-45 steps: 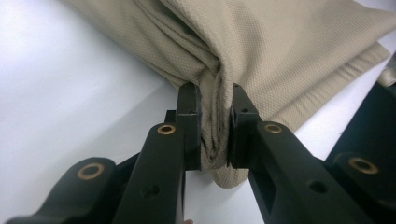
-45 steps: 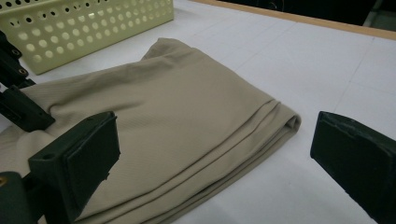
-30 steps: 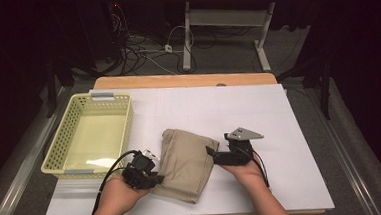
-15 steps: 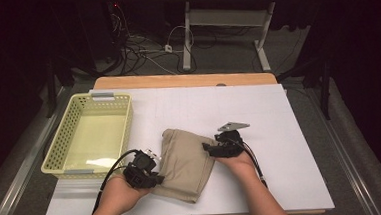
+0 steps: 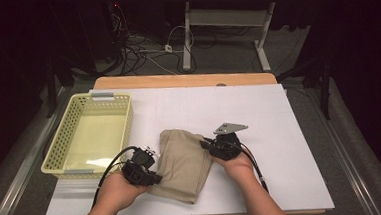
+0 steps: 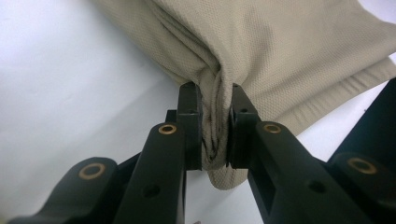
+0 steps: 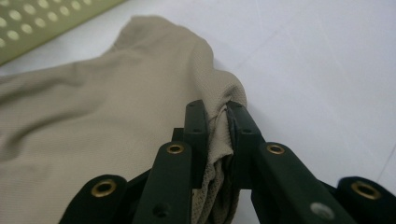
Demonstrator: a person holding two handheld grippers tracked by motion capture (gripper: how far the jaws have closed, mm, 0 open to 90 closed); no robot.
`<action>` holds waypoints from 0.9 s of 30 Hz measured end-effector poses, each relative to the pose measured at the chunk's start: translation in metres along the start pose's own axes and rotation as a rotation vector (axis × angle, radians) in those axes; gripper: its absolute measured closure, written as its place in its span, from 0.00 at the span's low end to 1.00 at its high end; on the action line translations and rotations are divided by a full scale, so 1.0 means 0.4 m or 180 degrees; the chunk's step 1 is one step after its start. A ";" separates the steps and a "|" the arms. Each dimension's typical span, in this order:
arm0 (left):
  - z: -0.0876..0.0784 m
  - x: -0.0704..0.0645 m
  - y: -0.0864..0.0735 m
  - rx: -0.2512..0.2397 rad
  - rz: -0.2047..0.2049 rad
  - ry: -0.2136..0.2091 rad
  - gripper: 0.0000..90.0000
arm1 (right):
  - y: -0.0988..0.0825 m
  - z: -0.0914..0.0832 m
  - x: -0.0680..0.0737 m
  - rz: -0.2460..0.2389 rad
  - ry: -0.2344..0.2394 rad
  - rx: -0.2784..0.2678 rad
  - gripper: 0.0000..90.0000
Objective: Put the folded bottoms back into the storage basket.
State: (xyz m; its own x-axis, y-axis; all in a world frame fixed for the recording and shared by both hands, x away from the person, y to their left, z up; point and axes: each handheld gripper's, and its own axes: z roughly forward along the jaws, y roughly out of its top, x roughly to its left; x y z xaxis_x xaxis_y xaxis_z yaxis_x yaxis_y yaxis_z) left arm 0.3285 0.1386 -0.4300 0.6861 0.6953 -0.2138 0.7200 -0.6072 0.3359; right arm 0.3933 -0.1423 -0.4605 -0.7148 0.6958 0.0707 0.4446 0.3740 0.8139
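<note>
- High view: a folded beige cloth [image 5: 184,163] lies on the white table [image 5: 291,146], near the front edge and a little left of the middle, its long side running from the front edge toward the back.
- The left gripper [image 5: 150,175] sits at the cloth's left side, close to the front edge, held in the person's left hand [image 5: 116,192]; a black cable loops from it over the table.
- The right gripper [image 5: 208,145] sits at the cloth's right side, nearer its back end, held in the right hand [image 5: 239,164], with a grey three-cornered plate on top.
- Left gripper view: the left gripper [image 6: 217,126] is clenched on a bunched fold of the cloth [image 6: 289,51]; the fabric is squeezed into tight pleats between the two black jaws and bulges out below them.
- Right gripper view: the right gripper [image 7: 217,135] has just been closing, and its jaws now pinch the edge of the cloth [image 7: 102,121], with a gathered strip of fabric caught between them.
- A pale yellow basket [image 5: 63,143] stands on the left part of the table, near the left edge, just beside the left gripper and apart from the cloth.
- In the right gripper view a corner of the basket [image 7: 42,23] shows beyond the cloth.
</note>
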 end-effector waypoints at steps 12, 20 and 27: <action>-0.090 0.024 -0.033 0.0116 -0.0056 0.0252 0.86 | 0.071 0.029 0.074 -0.0197 0.0116 -0.0229 0.91; -0.118 0.043 -0.044 0.0201 -0.0114 0.0341 0.86 | 0.097 0.064 0.106 -0.0223 0.0186 -0.0271 0.91; -0.108 0.053 -0.031 0.0397 -0.0187 0.0368 0.86 | 0.095 0.088 0.112 -0.0208 0.0204 -0.0222 0.91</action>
State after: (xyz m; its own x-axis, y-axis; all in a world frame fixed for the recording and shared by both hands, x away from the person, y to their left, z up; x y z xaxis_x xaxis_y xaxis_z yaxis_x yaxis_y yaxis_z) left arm 0.3297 0.1773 -0.3991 0.6312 0.7662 -0.1203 0.7707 -0.6023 0.2080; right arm 0.3972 -0.0755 -0.4469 -0.7750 0.6299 0.0510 0.3588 0.3722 0.8560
